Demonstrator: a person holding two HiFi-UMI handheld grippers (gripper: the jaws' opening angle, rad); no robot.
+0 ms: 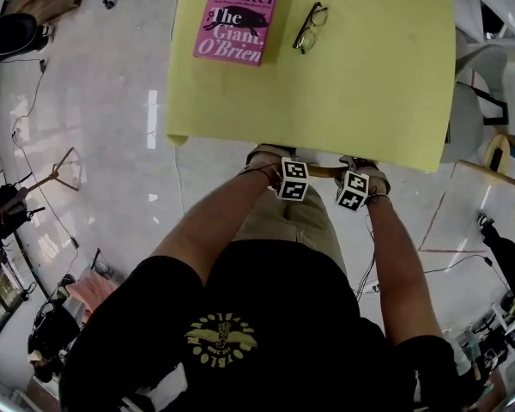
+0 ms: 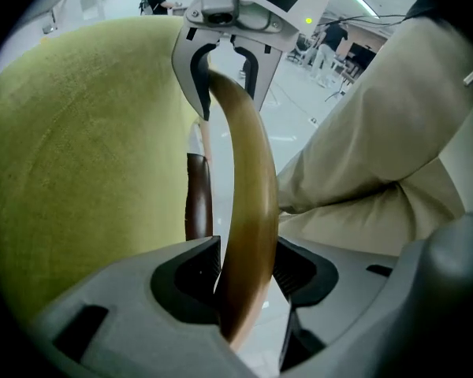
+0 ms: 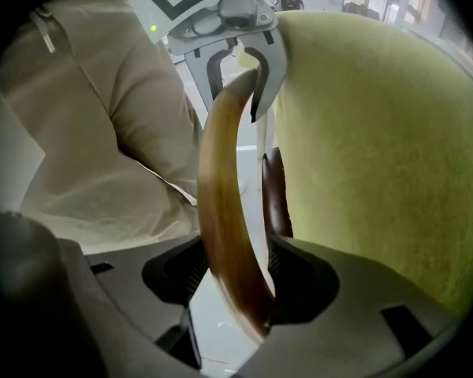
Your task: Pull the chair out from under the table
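Chair (image 2: pixel 244 172) sits tucked under the table (image 1: pixel 369 75), its curved back rail (image 1: pixel 326 170) at the near edge clenched in the fingers of both the left gripper (image 2: pixel 248 282) and the right gripper (image 3: pixel 229 278), so the grasp looks made and the pull outward remains to do.
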